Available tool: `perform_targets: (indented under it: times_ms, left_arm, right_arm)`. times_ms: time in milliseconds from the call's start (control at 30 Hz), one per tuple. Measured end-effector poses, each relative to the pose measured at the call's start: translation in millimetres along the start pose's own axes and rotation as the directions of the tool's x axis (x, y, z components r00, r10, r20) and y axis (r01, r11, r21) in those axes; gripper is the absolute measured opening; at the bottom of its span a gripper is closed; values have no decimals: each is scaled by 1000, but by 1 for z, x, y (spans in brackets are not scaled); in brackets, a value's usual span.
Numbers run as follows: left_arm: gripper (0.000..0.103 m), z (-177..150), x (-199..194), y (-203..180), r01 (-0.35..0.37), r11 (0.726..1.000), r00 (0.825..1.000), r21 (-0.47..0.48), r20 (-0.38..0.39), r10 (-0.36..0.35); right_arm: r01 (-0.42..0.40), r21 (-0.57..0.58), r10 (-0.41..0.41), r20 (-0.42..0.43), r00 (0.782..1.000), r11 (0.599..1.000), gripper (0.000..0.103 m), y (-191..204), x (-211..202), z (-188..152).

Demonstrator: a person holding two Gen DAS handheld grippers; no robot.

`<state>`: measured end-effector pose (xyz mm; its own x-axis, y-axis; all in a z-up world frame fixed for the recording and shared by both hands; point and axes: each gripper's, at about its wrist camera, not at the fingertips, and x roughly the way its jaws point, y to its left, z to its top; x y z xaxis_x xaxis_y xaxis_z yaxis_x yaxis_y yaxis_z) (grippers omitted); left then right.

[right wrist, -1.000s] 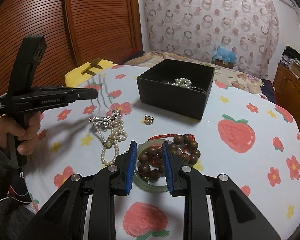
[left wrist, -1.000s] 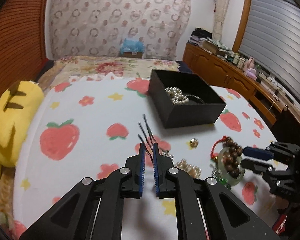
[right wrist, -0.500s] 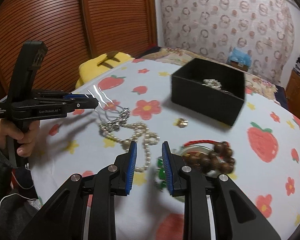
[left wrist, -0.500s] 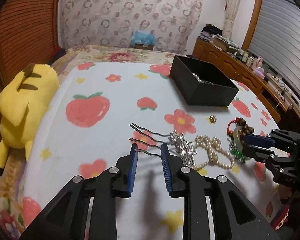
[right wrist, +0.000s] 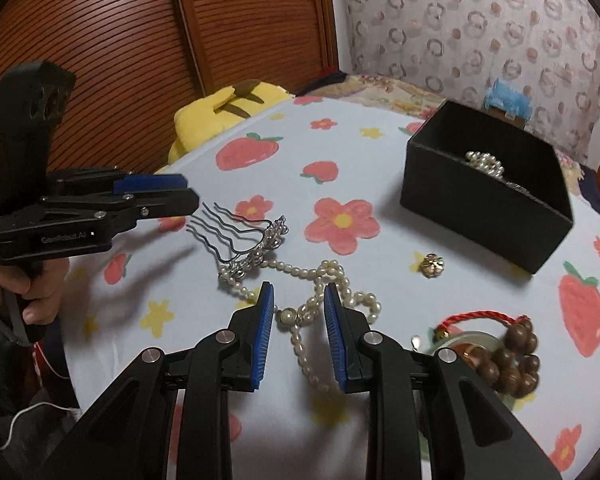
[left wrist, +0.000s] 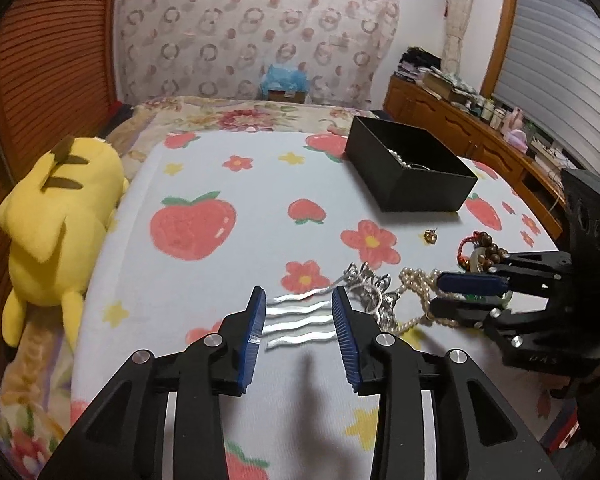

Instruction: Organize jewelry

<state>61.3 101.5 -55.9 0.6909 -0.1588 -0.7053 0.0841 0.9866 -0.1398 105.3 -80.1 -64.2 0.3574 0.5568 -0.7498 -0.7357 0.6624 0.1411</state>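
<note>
Silver hair comb (left wrist: 300,322) prongs crosswise between parted left gripper (left wrist: 300,320) fingers (left wrist: 256,324)

Shiny silver metal hair comb with wavy prongs (right wrist: 236,236), centre left. Glossy white pearl bead necklace (right wrist: 320,280), mid-frame. Matt black cardboard-looking box (right wrist: 484,196), upper right. Polished brown wooden bead bracelet (right wrist: 516,356), lower right. Soft printed strawberry cloth (left wrist: 220,264). Plush yellow fabric toy (left wrist: 56,216), left. Black matt plastic left gripper (left wrist: 300,320), ribbed blue pads (left wrist: 256,320).

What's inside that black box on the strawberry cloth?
Inside the black box lies a cluster of white pearl beads with a darker silvery piece beside it. The near wall hides the box floor, so anything lower down cannot be seen.
</note>
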Motion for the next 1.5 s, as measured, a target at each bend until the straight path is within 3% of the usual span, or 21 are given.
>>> perform_targets:
  times_ms: [167,300,467,533,733,1000,1200,1233,1400,1433,1500]
  left_arm:
    - [39,14,16,-8,20,999,999,43,-25,-19]
    - [40,18,20,-19,42,997,999,62,-31,-40]
    - [40,15,27,-39,76,992,996,103,-54,-71]
    - [47,16,32,-44,74,990,996,121,-63,-67]
    - [52,23,48,-46,109,986,990,128,-102,-96]
    - [53,27,58,-55,200,973,974,117,-127,-185]
    - [53,22,67,-62,210,969,971,131,-142,-192]
    - [52,21,66,-63,211,968,971,133,-139,-193]
    - [27,21,61,-62,236,964,967,119,-127,-221]
    - [19,21,59,-62,237,964,968,119,-117,-223]
    - [16,22,56,-60,242,965,967,105,-110,-230]
  right_arm:
    - [33,-23,-34,-38,999,999,25,3,8,-1]
    - [61,-32,-62,-46,997,998,14,-4,2,-6]
    - [94,-6,-95,-29,995,996,13,-21,-7,-12]
    - [114,1,-114,-20,993,993,13,-26,-8,-13]
    - [238,12,-238,19,971,971,13,-37,-20,-11]
    - [244,47,-246,43,968,969,13,-53,-30,-9]
    - [227,61,-230,56,971,972,13,-56,-34,-11]
    - [224,62,-228,57,972,973,13,-56,-34,-11]
    - [216,60,-220,60,974,975,13,-54,-33,-14]
    - [215,59,-218,61,974,975,13,-53,-34,-14]
    - [212,56,-216,61,975,976,13,-52,-34,-14]
